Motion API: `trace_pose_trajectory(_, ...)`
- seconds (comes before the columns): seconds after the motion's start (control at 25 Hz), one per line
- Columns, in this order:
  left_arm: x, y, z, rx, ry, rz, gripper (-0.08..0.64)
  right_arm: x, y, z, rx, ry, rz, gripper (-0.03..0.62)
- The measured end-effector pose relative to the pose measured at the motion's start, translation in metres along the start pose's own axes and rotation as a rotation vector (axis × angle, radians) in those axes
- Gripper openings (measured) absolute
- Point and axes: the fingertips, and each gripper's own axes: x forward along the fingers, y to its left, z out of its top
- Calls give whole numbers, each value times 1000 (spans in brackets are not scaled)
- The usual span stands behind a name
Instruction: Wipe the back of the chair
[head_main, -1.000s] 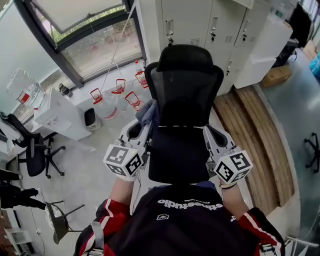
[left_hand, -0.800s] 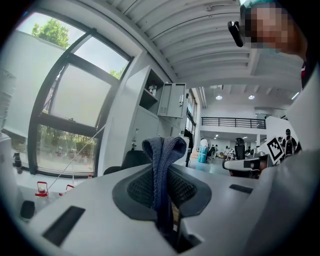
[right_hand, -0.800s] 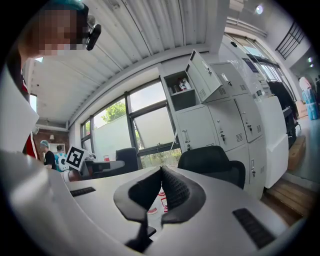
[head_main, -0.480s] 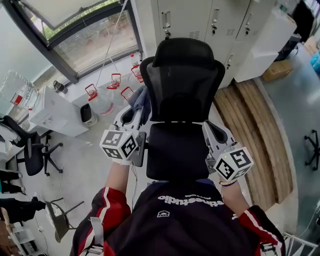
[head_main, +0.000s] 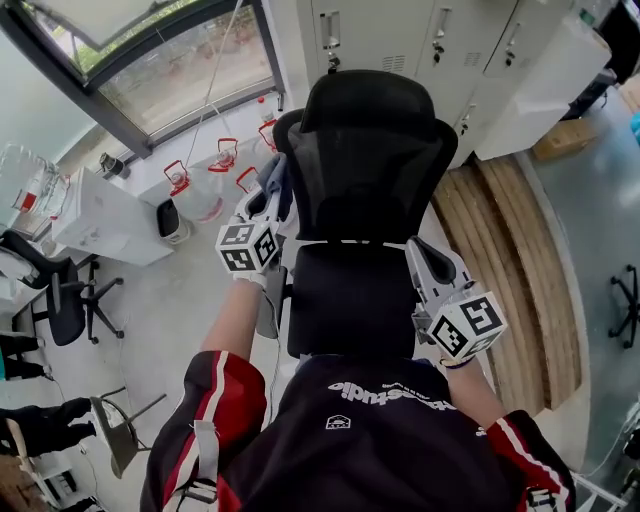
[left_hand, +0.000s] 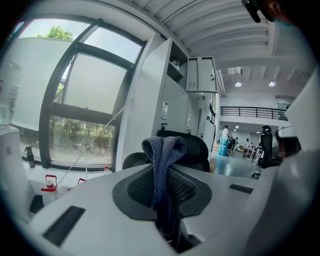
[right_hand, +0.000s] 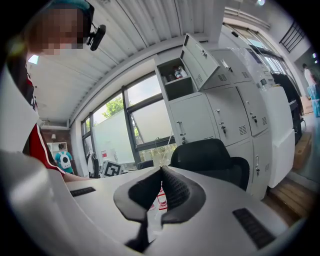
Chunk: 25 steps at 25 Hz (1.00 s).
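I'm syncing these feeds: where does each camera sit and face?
Head view: on the head, facing steeply down at the chair; both arms, left gripper, right gripper show.
Left gripper view: rides it, facing the chair past jaws shut on cloth.
Right gripper view: rides it, facing chair and lockers; jaws shut, empty.
Shared: the chair.

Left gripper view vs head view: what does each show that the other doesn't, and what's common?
Left gripper view only: the left gripper's jaws pinched on the blue-grey cloth, and a distant hall with people. Head view only: the right gripper at the chair seat's right, wooden planks on the floor, the person's red-and-black sleeves. Both: the cloth, the black headrest, the grey lockers, the window.
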Motion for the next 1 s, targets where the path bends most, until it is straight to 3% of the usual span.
trace_pose_trajectory(0.32, 80, 51, -39, 7, 48, 38, 55, -3, -39, -12, 14, 39, -48, 12)
trace_pose_trajectory(0.64, 138, 103, -68, -61, 103, 191, 55, -14, -67, -24, 31, 73, -88, 14)
trace_pose_trajectory(1.0, 179, 88, -81, -29, 150, 186, 55, -23, -94, -21, 52, 68, -125, 14)
